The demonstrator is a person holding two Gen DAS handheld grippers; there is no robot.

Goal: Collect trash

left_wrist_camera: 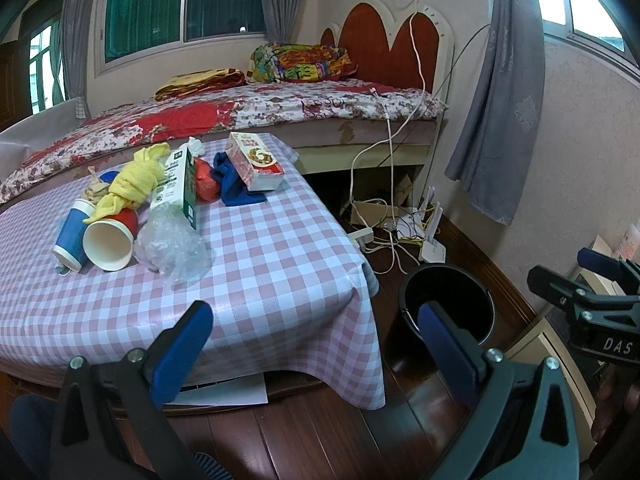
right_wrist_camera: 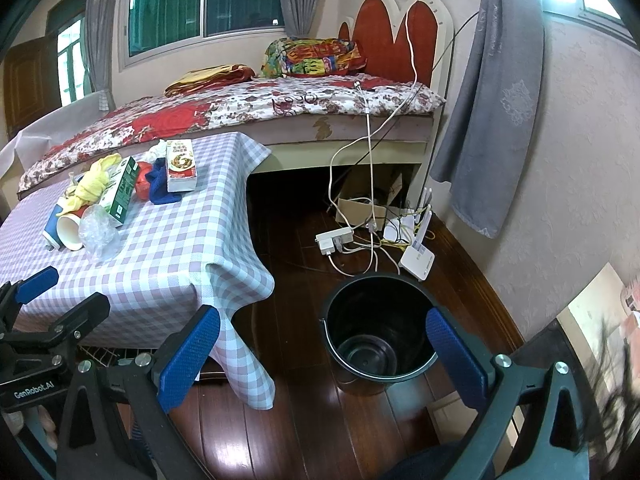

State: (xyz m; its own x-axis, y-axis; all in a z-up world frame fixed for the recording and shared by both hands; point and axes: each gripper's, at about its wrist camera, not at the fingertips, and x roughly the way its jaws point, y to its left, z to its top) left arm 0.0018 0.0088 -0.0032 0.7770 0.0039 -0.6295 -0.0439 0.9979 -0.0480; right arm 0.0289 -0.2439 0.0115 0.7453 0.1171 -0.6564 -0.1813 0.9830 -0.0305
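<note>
A pile of trash lies on the checked tablecloth (left_wrist_camera: 260,272): a white-lined red paper cup (left_wrist_camera: 110,242) and a blue cup (left_wrist_camera: 72,236) on their sides, crumpled clear plastic (left_wrist_camera: 172,244), a green-and-white carton (left_wrist_camera: 180,184), a yellow cloth (left_wrist_camera: 132,180), a blue cloth (left_wrist_camera: 236,184), a red item (left_wrist_camera: 206,182) and a red-and-white box (left_wrist_camera: 256,160). A black bucket (right_wrist_camera: 378,332) stands on the floor right of the table; it also shows in the left wrist view (left_wrist_camera: 448,304). My left gripper (left_wrist_camera: 316,348) is open and empty over the table's near corner. My right gripper (right_wrist_camera: 324,348) is open and empty above the bucket.
A bed (left_wrist_camera: 240,108) with a floral cover stands behind the table. Cables, a power strip (right_wrist_camera: 334,240) and a white router (right_wrist_camera: 418,258) lie on the wooden floor beyond the bucket. A grey curtain (right_wrist_camera: 492,100) hangs at the right wall.
</note>
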